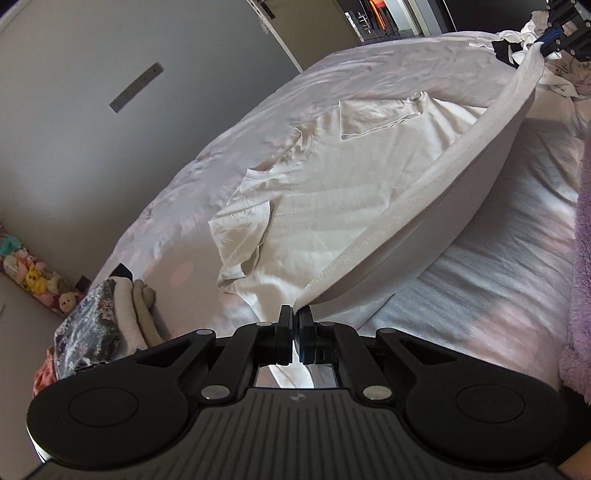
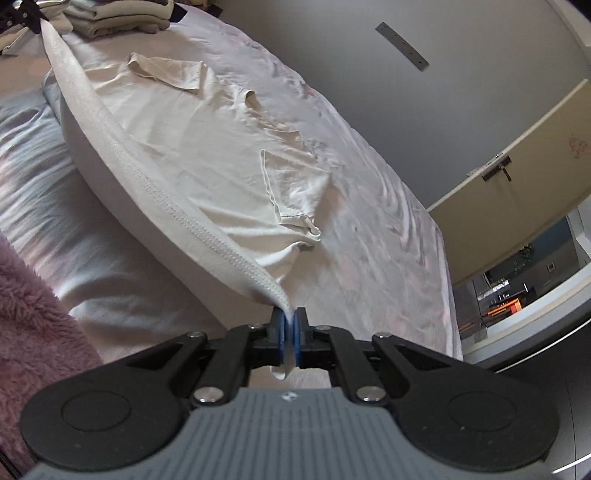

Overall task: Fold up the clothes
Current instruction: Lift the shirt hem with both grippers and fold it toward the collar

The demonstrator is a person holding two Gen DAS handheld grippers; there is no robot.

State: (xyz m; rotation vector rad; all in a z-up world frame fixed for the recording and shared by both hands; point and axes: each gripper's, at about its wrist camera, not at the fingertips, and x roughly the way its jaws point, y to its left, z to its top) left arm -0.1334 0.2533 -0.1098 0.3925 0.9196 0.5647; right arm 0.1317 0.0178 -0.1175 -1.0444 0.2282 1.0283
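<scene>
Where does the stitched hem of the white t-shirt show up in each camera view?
Left wrist: the stitched hem arcs from the left claw at bottom centre to the upper right.
Right wrist: it arcs from the right claw to the upper left.
Shared landmark: the folded clothes pile.

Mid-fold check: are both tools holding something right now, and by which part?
Yes. Both tools grip the white T-shirt by its stitched bottom hem: left tool on one corner, right tool on the other, hem stretched between them above the bed.
</scene>
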